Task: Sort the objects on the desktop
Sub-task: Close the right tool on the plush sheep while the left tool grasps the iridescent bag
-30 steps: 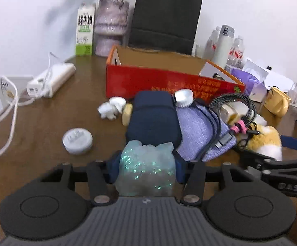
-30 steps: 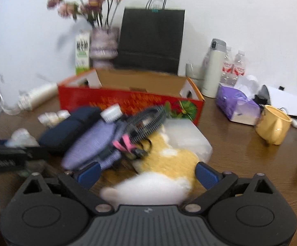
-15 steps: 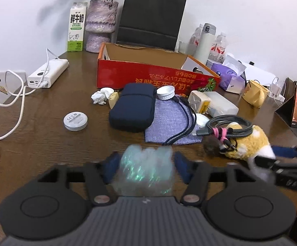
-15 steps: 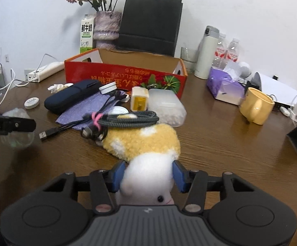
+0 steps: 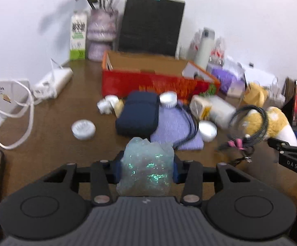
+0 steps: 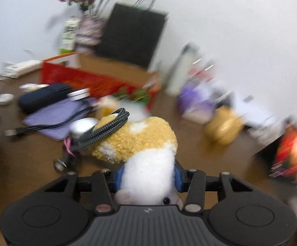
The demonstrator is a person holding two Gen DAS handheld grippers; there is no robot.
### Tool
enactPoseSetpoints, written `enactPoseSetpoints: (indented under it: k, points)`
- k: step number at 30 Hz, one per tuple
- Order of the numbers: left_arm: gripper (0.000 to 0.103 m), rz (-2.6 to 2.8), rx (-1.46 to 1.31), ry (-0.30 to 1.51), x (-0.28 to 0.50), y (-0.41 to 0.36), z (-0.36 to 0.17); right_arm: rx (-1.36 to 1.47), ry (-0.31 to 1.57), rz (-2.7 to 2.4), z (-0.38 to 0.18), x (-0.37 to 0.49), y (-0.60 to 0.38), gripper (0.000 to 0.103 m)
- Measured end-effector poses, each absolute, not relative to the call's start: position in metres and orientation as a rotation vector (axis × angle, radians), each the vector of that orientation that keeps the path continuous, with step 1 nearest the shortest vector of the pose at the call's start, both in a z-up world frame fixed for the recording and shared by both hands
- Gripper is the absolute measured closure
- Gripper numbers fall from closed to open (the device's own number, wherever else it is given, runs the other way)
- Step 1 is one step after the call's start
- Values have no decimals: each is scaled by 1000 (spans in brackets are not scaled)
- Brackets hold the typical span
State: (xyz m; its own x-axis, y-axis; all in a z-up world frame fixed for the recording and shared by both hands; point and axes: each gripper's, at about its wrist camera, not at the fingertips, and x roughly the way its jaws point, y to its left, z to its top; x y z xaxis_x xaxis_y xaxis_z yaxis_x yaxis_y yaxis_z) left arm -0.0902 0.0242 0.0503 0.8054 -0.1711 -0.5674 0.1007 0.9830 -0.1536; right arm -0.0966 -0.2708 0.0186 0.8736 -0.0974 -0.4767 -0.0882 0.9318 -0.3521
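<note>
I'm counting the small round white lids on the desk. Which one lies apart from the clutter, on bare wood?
The ridged white lid left of the navy pouch. The other two touch the purple cloth.

The crumpled clear bag (image 5: 146, 170) glitters with green flecks, and the plush toy (image 6: 140, 153) is curly yellow with white patches. The box (image 5: 154, 84) is red with orange markings, the pouch (image 5: 137, 115) navy, the cloth (image 5: 173, 128) lilac, the table (image 5: 52, 143) dark brown.
</note>
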Motion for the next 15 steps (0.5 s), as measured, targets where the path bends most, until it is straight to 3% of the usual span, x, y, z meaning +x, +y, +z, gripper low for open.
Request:
enactPoseSetpoints:
  k: [8, 11, 15]
  points:
    - [59, -171, -245, 503, -100, 40, 76, -168, 393, 91, 44, -110, -287, 58]
    - [58, -200, -245, 516, -97, 32, 74, -356, 276, 67, 42, -122, -261, 58]
    - [58, -256, -256, 516, -93, 19, 71, -482, 272, 139, 34, -125, -236, 58]
